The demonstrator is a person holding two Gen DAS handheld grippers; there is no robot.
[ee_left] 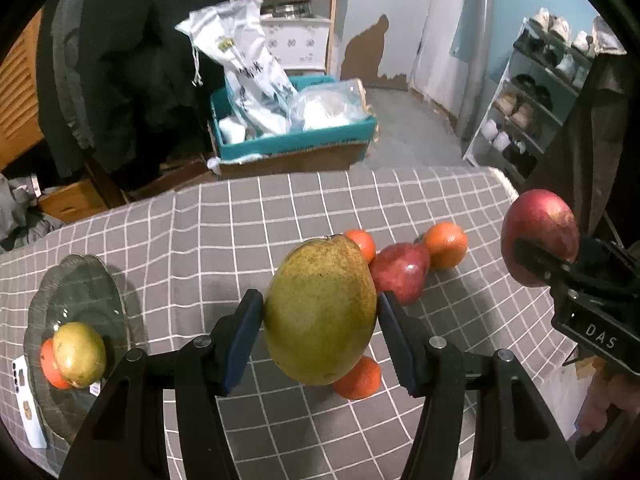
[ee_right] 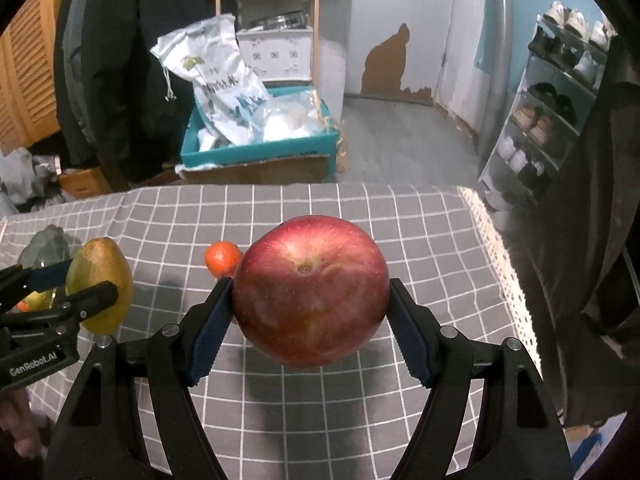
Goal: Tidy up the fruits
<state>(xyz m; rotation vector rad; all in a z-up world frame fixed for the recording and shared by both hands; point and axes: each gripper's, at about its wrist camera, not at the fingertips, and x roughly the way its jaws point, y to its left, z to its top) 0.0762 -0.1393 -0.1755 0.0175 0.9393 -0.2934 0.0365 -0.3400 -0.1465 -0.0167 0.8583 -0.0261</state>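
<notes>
Two fruits are in the air at this moment, one in each hand-held gripper. The mango is pinched between the blue pads of the left hand-held gripper, with its long axis upright and its stem end on top. The plate of grey-green glass lies to the left of this mango and lower, on the checked cloth of the worktop; it already carries a small yellowish fruit that leans on an orange one. This is the relation that matters, I think: if the plate is where the fruits go, the left hand is clearly nearer to it, and the mango must go left and down.

The red apple is clamped in the right hand-held gripper, with its dimpled end to the camera. It hangs on the far right side, well apart from the plate, with the left gripper between them. On the cloth a second red apple and three tangerines still wait, near the mango.
</notes>
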